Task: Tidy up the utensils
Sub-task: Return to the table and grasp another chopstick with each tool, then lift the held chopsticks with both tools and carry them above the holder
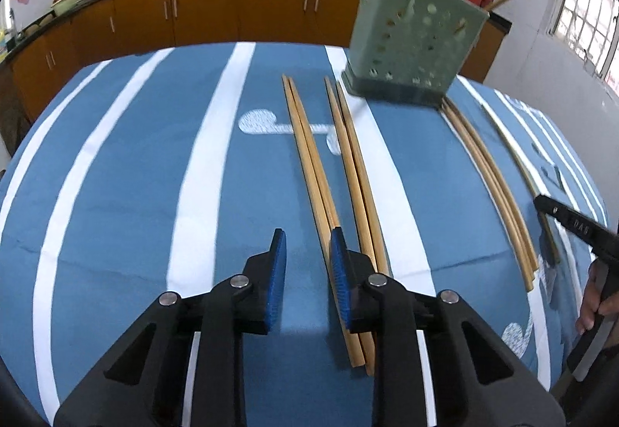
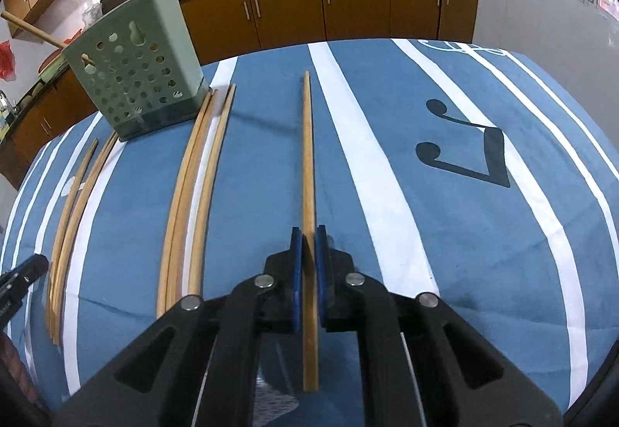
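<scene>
A green perforated utensil holder (image 1: 414, 40) (image 2: 139, 79) stands on the blue striped tablecloth (image 1: 127, 175), with chopsticks sticking out of its top. Several wooden chopsticks lie lengthwise on the cloth. My left gripper (image 1: 308, 233) is open low over the cloth. One pair of chopsticks (image 1: 309, 156) runs under its right finger, a second pair (image 1: 356, 164) lies just to the right, and only cloth shows between the pads. My right gripper (image 2: 308, 233) is shut on a single chopstick (image 2: 307, 156), which points away towards the far edge.
More chopsticks (image 2: 193, 187) (image 1: 491, 187) lie between the two grippers, touching the holder's base. A hand (image 1: 595, 299) holds the right gripper at the frame edge. Behind the table runs a counter with orange cabinets (image 2: 348, 1) and two woks.
</scene>
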Motion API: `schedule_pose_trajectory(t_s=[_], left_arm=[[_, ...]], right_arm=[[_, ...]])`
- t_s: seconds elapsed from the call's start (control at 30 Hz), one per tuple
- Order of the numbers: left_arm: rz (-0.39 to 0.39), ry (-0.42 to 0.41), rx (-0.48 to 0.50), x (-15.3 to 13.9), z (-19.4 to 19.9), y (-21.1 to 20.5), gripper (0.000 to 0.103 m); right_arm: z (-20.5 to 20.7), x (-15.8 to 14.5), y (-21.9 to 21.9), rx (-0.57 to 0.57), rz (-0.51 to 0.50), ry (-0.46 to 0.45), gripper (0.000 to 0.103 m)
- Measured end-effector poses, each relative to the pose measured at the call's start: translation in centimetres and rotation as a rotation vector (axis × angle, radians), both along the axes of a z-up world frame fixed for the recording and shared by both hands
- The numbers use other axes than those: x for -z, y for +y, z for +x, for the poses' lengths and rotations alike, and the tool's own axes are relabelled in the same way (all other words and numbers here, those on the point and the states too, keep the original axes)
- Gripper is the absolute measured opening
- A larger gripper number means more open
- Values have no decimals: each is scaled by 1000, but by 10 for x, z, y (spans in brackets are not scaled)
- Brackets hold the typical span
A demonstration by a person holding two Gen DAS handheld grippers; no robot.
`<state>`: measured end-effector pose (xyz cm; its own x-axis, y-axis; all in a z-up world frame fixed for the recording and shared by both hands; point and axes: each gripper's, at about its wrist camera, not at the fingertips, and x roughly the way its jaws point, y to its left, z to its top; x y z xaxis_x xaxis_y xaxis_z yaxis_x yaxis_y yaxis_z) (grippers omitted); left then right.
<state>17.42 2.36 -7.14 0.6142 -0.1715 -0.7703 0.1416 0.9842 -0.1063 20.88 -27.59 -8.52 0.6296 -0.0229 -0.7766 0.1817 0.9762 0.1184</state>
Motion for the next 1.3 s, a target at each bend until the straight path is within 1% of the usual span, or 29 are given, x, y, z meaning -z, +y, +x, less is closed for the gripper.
schedule_pose_trajectory(t_s=[0.13, 0.27, 0.33, 0.37, 0.5, 0.63, 0.73, 0.93, 1.3], left_arm=[[16, 13, 7, 3, 0, -7, 23], [55, -2, 8, 2, -2, -13, 20], [62, -1, -9, 1, 0, -11, 10], [62, 0, -21, 1, 2, -8, 7], [62, 2, -81, 1, 14, 8, 7], [25, 1, -142, 1, 26, 31, 7], [-9, -7, -137, 2, 28, 38, 8], [-27, -7, -136, 3, 28, 40, 8], [-31, -6, -137, 3, 28, 39, 8]], right_arm=[[1, 0, 3, -7, -3, 0, 8], [0, 0, 11, -49, -12, -2, 9], [0, 1, 13, -58, -20, -4, 9], [1, 1, 14, -61, -25, -6, 9], [2, 0, 10, -59, -20, -10, 8], [6, 1, 5, -45, -29, -21, 8], [9, 0, 2, -42, -16, -25, 8], [9, 0, 1, -41, -2, -22, 8], [9, 1, 2, -40, 0, -22, 8]])
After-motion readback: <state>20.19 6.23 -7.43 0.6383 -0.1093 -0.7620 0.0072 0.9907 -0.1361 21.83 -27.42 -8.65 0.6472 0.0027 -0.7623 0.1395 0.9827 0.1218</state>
